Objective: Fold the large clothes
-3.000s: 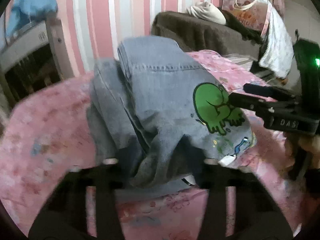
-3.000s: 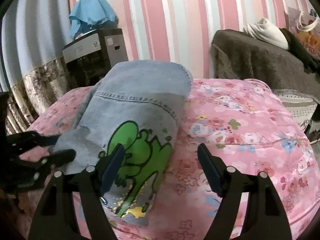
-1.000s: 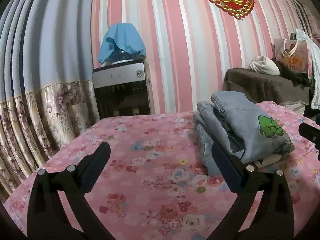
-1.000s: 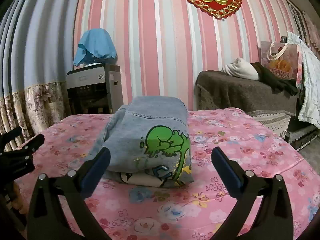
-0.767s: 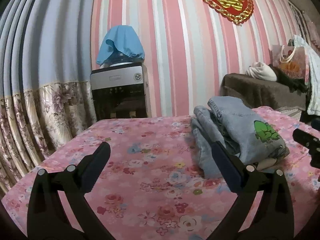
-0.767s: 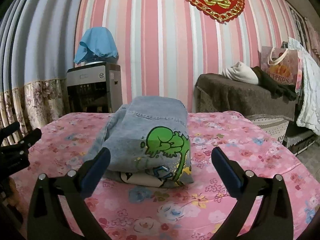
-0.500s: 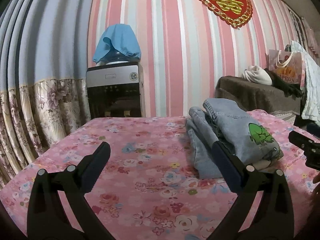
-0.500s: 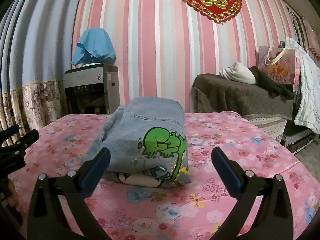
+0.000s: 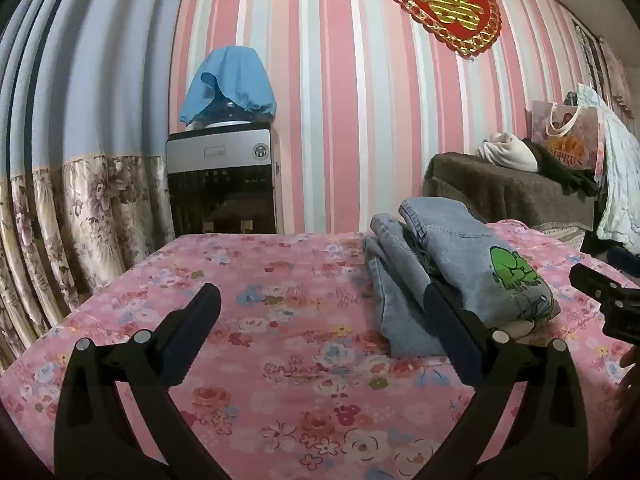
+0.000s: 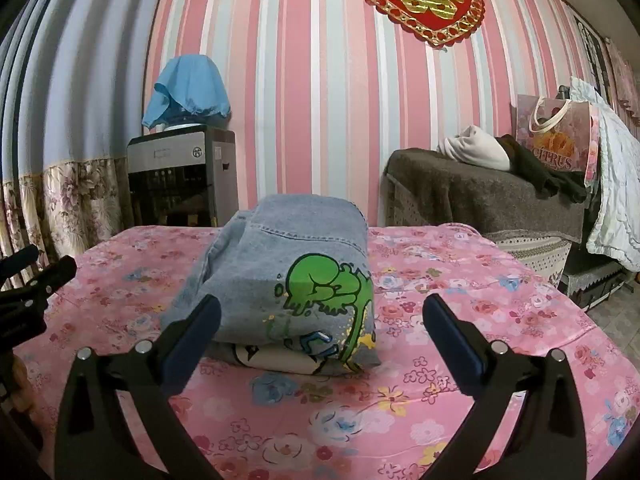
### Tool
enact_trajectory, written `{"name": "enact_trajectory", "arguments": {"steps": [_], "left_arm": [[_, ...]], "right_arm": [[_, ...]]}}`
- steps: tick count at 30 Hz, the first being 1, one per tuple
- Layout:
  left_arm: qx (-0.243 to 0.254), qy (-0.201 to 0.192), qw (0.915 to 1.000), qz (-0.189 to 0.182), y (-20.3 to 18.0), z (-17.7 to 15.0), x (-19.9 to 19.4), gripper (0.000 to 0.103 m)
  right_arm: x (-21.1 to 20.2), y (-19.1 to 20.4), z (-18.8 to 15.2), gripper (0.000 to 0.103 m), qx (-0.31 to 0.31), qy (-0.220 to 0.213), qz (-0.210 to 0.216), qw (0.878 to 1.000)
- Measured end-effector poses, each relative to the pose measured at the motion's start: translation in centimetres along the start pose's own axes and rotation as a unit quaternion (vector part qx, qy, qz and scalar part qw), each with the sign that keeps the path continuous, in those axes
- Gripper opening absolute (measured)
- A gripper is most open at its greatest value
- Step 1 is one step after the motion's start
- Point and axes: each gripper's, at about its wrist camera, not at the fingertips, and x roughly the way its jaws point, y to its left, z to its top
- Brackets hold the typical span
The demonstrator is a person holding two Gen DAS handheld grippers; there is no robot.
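Observation:
The folded blue jeans (image 9: 448, 264) with a green frog print lie in a compact stack on the pink floral bed cover (image 9: 280, 320); they also show in the right wrist view (image 10: 288, 276). My left gripper (image 9: 320, 304) is open and empty, held back from the jeans, which lie to its right. My right gripper (image 10: 320, 312) is open and empty, a short way in front of the stack. The right gripper's tip shows at the right edge of the left wrist view (image 9: 600, 296). The left gripper's tip shows at the left edge of the right wrist view (image 10: 36, 280).
A water dispenser (image 9: 224, 176) with a blue cloth on top stands against the striped wall. A brown-covered sofa (image 10: 484, 196) with a white bundle and a paper bag stands at the right. Floral curtains (image 9: 80, 216) hang at the left. The bed cover (image 10: 520, 304) drops off at the right.
Both grippers have let go of the jeans and pulled back from the stack. In the last second the views shifted only slightly; the jeans lie still.

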Motion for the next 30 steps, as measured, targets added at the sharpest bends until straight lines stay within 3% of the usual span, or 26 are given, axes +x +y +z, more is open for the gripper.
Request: {"name": "enact_trajectory", "arguments": {"steps": [30], "left_arm": [[0.0,0.014,0.9999,-0.003,0.15,-0.12,0.36,0.1]], "right_arm": [[0.01,-0.15,-0.01,0.101,-0.001,0.001,-0.001,1.0]]}}
